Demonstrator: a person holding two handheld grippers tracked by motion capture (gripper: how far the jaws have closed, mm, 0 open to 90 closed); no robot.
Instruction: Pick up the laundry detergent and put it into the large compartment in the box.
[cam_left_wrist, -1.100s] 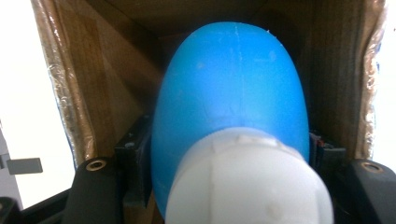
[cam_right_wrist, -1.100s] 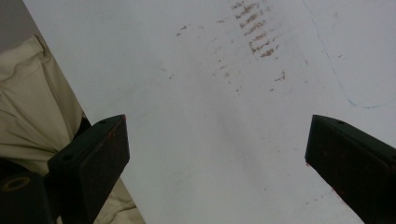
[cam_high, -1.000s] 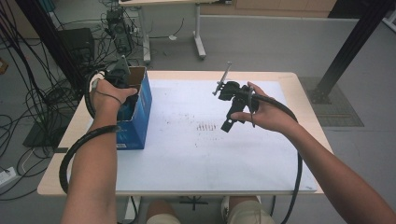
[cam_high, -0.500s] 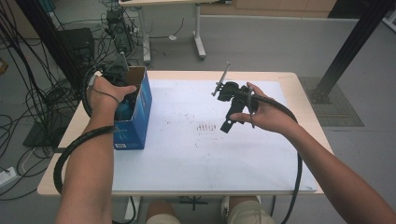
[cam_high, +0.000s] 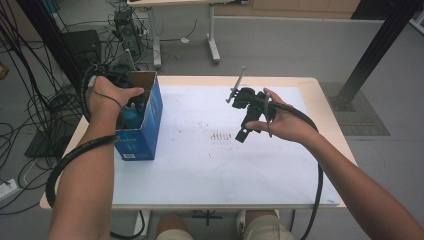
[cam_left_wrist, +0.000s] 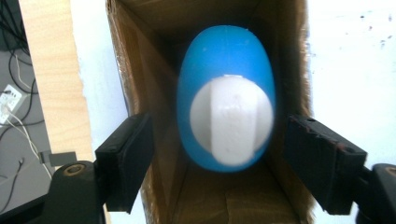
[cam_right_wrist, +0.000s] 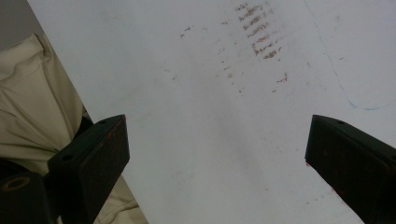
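table (cam_high: 210, 170): white top, scuffed with faint brown marks near the middle; bare of other things to handle.
box (cam_high: 142, 125): blue carton standing open-topped at the table's left edge, brown card inside (cam_left_wrist: 140, 79).
left gripper (cam_high: 131, 102): held over the box mouth, pointing straight down into it; jaws have just been opening and now stand apart, pads clear of everything.
right gripper (cam_high: 243, 134): held above the table's middle, well apart from the box, jaws spread wide over bare white top (cam_right_wrist: 215, 140), holding nothing.
egg (cam_left_wrist: 226, 98): blue egg-shaped thing with a white round cap facing up, inside the box, directly below the left gripper and between the lines of its two pads, touched by neither.
egg axis: the long axis runs along the box's length, crosswise to the line between the pads, so they flank its narrow waist.
nearer hand: the left, plainly; the right is far off.
likely next: judging by the loose pads, the egg looks released, and the left gripper lifts straight up to clear the box walls.
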